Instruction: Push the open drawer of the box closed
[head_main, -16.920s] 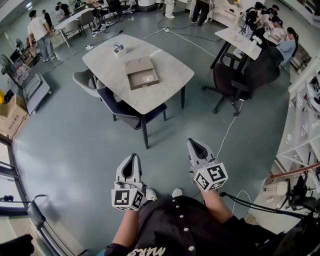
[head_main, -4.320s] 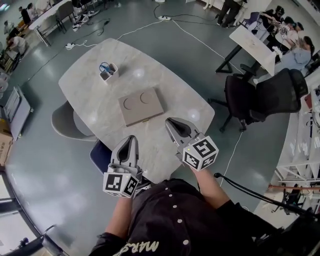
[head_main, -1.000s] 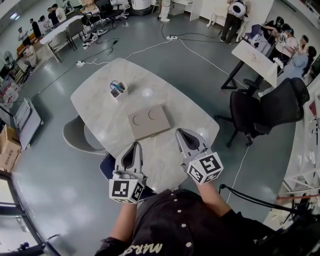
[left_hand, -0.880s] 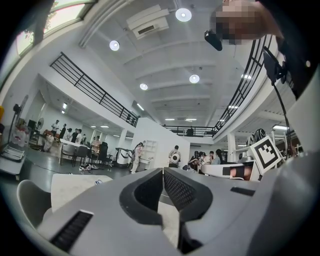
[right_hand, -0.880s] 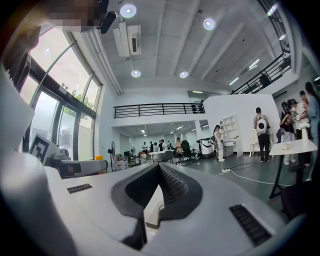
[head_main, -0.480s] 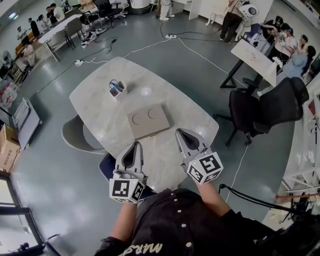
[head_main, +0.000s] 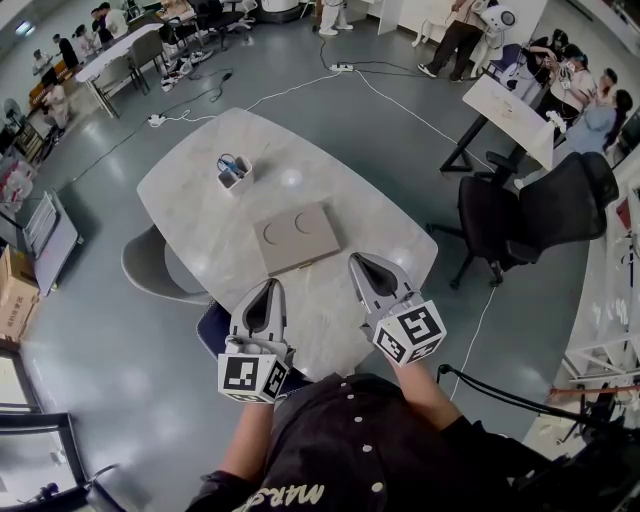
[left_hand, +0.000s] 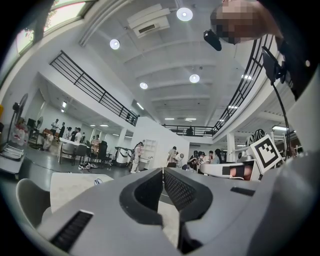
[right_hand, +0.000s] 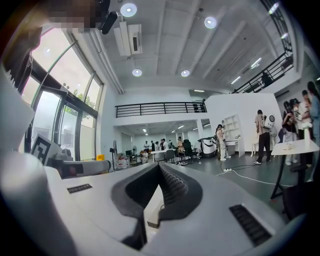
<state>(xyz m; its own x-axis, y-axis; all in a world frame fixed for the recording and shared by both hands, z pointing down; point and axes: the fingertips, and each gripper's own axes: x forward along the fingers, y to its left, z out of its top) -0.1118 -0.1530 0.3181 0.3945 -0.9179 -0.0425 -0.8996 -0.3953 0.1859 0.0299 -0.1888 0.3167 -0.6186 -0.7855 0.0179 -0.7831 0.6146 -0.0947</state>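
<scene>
The flat tan box (head_main: 296, 237) lies in the middle of the white marble table (head_main: 370, 225), two round marks on its lid, and no drawer sticks out of it. Both grippers hang over the table's near edge, short of the box and apart from it. My left gripper (head_main: 270, 284) is shut and empty; in the left gripper view (left_hand: 163, 170) its ribbed pads meet. My right gripper (head_main: 358, 258) sits just right of the box's near corner, also shut with nothing in it; the pads close together in the right gripper view (right_hand: 159, 165).
A white pen cup (head_main: 232, 172) stands on the far left of the table. A black office chair (head_main: 510, 215) is on the right, a grey chair (head_main: 150, 265) on the left, a blue chair (head_main: 213, 328) under the near edge. Cables cross the floor; people are at far desks.
In the oldest frame the drawer stood open and the table was far off; now the box shows no open drawer and is close. Over the last second both grippers stay still.
</scene>
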